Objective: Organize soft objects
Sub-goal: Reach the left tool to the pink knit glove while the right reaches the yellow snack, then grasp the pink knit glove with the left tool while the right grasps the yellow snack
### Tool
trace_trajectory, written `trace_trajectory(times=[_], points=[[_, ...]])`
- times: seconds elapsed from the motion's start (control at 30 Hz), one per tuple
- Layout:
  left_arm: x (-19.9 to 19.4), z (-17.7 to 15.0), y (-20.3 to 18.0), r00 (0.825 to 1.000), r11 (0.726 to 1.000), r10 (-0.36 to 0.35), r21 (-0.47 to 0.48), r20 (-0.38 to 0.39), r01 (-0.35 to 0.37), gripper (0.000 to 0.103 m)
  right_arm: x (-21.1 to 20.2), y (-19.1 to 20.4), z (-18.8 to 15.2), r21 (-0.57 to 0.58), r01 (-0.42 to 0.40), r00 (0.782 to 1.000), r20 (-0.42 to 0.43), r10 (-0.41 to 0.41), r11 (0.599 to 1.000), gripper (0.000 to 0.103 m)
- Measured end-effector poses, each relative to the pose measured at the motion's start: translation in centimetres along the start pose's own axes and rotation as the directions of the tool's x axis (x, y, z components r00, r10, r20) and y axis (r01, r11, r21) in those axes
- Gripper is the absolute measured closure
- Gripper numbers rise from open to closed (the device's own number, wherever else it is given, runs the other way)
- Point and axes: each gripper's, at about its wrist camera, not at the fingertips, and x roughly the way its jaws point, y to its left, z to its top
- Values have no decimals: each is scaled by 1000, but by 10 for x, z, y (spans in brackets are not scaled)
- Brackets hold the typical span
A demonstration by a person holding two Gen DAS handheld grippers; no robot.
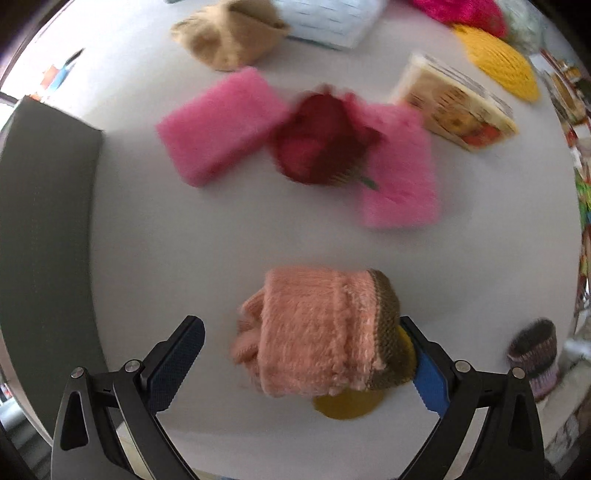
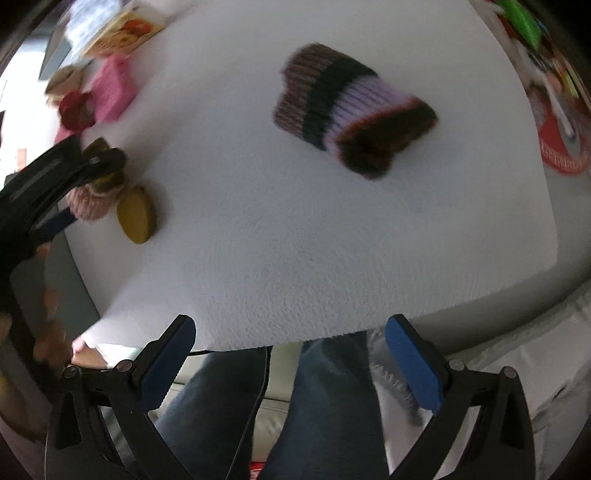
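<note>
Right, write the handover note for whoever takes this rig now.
Left claw: open around the peach knit piece; one finger touches its brown cuff, no grip yet. A mustard pad lies under it.
Right claw: open, empty, over the near table edge.
Striped knit piece: lies alone ahead of the right claw.
Two pink pads, a dark red flower, tan piece and yellow knit sit further back, ungrouped.
Done: nothing visibly sorted.
Left: probably close on the peach piece, then gather the rest.
</note>
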Motion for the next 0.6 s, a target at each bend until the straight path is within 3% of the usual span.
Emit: trace_trajectory(times=[0.07, 0.27, 0.47, 0.6], points=[[-1, 4, 12, 999, 999, 36, -18, 21, -35, 1, -12, 17, 5, -42, -3, 999, 35, 4, 999, 0], [15, 12, 33, 999, 996, 41, -74, -33, -44, 1, -51, 65, 49, -84, -14, 983, 181, 29, 996, 0], [22, 11, 42, 999, 995, -32, -94, -35, 28, 0, -72, 115, 129, -76, -48, 963, 260, 66, 996, 0], [25, 15, 50, 998, 996, -32, -84, -50, 27, 0, -68, 146, 180, -72, -31, 958, 283, 50, 997, 0]])
